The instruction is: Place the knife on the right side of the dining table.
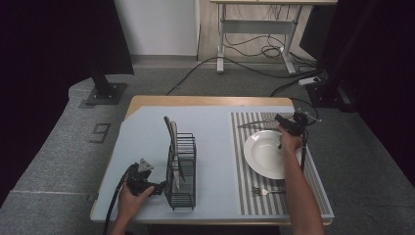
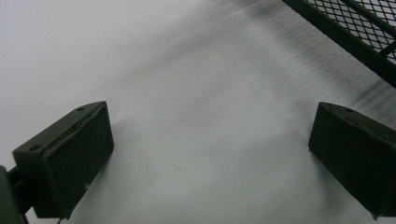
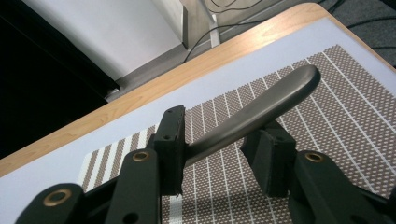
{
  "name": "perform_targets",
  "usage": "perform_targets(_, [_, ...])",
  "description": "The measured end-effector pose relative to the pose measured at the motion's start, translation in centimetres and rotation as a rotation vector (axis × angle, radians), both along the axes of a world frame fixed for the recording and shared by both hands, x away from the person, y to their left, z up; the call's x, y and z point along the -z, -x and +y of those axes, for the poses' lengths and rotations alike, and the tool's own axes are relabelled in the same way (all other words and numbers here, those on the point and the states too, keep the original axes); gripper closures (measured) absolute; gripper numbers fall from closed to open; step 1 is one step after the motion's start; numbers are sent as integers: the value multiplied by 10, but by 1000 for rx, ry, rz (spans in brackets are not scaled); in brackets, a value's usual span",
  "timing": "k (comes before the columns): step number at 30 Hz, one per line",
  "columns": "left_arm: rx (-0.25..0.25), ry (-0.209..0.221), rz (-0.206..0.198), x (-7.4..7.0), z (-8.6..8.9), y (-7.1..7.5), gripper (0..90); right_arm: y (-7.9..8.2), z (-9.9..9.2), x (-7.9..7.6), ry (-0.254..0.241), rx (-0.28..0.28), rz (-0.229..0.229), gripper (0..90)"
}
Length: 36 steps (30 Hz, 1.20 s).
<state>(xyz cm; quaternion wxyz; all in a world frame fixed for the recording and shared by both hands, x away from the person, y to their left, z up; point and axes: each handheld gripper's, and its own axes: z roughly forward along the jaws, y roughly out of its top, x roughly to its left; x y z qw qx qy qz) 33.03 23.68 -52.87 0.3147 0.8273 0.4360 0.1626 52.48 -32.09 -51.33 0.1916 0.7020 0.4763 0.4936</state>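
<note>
My right claw (image 3: 219, 149) stands loosely apart around the knife (image 3: 261, 109) handle: stiff, slick steel, best clamped mid-handle, blade toward nine o'clock.

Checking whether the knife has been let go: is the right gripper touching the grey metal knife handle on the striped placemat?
Touching. Right gripper view: the grey metal knife handle leans against one finger of the right gripper; the other stands apart.

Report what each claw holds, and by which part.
Left claw: nothing. Right claw: its jaws stand open around the knife handle, apparently not clamped on it.
</note>
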Motion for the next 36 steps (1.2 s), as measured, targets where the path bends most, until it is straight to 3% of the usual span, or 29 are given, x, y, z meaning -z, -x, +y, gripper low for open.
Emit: perform_targets(36, [1, -1, -2, 0, 0, 0, 0, -7, -4, 0, -44, 24, 153, 555])
